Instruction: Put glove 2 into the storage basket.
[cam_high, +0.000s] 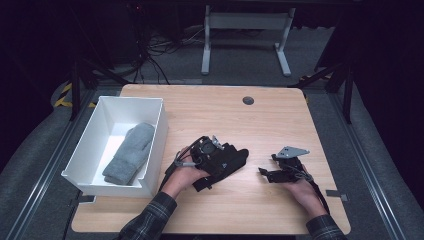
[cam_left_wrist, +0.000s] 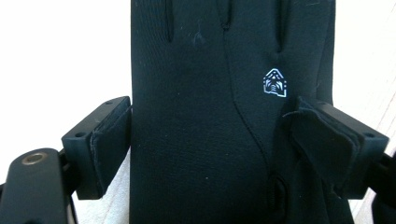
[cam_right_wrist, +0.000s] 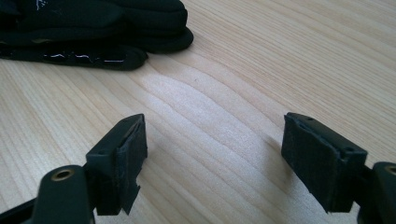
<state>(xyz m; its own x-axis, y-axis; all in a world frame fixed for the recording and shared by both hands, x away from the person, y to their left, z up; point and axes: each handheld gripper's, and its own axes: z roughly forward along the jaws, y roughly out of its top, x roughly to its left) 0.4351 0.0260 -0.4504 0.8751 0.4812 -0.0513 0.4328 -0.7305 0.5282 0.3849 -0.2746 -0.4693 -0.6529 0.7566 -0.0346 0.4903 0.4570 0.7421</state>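
Grey glove (cam_high: 129, 152) binned at left; left tool (cam_high: 212, 155) straddles black glove (cam_left_wrist: 224, 116) at centre, grip uncertain; right tool (cam_right_wrist: 212, 158) released.

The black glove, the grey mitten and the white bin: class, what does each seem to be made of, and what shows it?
Black glove: smooth, matte, stitched fabric, perhaps neoprene. Grey mitten: soft, fuzzy, probably wool or fleece. White rectangular bin: likely plastic, with smooth, thin, rigid walls.

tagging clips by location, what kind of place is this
Probably a lab or recording workspace, not a home: a bare wooden table on grey carpet, loose cables on the floor behind it, and a metal desk frame in a dark room.
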